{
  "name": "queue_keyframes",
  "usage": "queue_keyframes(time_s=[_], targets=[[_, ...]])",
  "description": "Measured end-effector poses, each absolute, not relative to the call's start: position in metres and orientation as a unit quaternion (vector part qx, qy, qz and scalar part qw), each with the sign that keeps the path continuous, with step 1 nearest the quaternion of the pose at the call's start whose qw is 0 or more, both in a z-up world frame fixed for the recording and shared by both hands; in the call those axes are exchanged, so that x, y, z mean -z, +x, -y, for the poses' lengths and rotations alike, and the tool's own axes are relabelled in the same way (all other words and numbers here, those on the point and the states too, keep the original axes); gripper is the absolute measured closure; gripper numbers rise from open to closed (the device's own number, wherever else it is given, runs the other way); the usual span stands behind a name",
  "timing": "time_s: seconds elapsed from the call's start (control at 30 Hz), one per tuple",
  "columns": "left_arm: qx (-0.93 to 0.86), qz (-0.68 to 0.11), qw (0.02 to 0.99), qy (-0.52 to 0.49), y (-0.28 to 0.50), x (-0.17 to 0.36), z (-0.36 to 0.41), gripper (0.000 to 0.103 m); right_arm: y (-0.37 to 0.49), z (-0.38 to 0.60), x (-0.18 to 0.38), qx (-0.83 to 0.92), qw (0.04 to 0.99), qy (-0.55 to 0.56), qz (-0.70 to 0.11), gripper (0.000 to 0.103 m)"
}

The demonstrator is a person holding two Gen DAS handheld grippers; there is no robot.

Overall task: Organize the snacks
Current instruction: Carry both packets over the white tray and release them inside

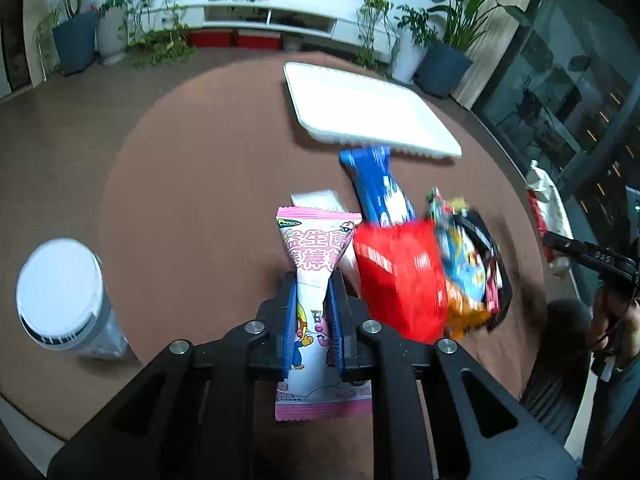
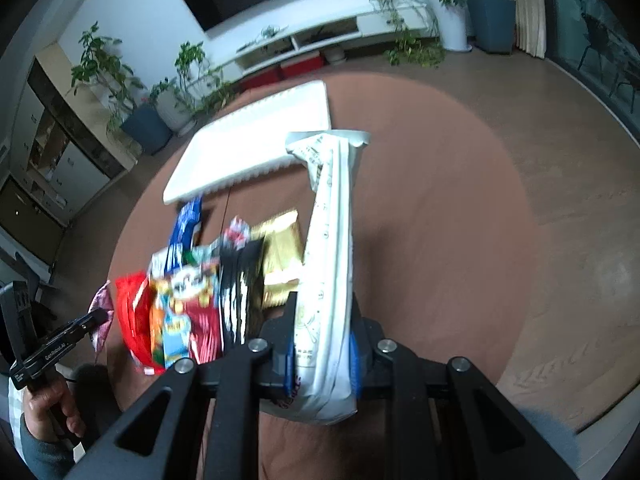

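Observation:
My left gripper (image 1: 313, 280) is shut on a pink and white snack packet (image 1: 316, 256), held above the brown round table (image 1: 192, 184). My right gripper (image 2: 323, 300) is shut on a long white snack packet (image 2: 332, 240), also lifted. A white tray (image 1: 360, 108) lies at the far side of the table; it also shows in the right wrist view (image 2: 256, 148). A pile of snacks lies between: a blue packet (image 1: 378, 188), a red bag (image 1: 400, 276), a colourful bag (image 1: 468, 264) and a gold packet (image 2: 280, 256).
A clear jar with a white lid (image 1: 60, 292) stands at the left of the table. A white packet (image 1: 320, 200) lies behind the pink one. Potted plants (image 1: 76, 36) and a white TV cabinet (image 1: 272, 12) stand beyond the table.

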State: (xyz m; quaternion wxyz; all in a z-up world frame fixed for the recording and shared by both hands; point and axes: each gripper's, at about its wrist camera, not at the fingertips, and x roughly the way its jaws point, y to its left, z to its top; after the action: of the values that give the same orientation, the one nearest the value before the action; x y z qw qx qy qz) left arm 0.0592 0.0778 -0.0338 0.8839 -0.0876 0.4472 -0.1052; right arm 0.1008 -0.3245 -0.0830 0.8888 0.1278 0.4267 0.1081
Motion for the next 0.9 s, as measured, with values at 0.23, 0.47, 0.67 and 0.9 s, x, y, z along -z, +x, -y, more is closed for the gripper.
queue_keyframes(time_s=[0.23, 0.47, 0.67, 0.9], targets=[[0.101, -0.400, 0.906, -0.096, 0.112, -0.012, -0.098, 0.090, 0.141, 0.355, 0.041, -0.094, 0.910, 0.139, -0.379, 0.082], [0.119, -0.382, 0.911, -0.097, 0.201, -0.053, -0.098, 0.090, 0.216, 0.337, 0.014, -0.124, 0.914, 0.128, -0.365, 0.082], [0.139, -0.400, 0.902, -0.088, 0.283, -0.056, -0.070, 0.090, 0.291, 0.276, 0.018, -0.169, 0.897, 0.084, -0.399, 0.082], [0.133, -0.446, 0.881, -0.079, 0.349, -0.005, -0.042, 0.090, 0.353, 0.228, 0.062, -0.178, 0.874, 0.050, -0.448, 0.082]])
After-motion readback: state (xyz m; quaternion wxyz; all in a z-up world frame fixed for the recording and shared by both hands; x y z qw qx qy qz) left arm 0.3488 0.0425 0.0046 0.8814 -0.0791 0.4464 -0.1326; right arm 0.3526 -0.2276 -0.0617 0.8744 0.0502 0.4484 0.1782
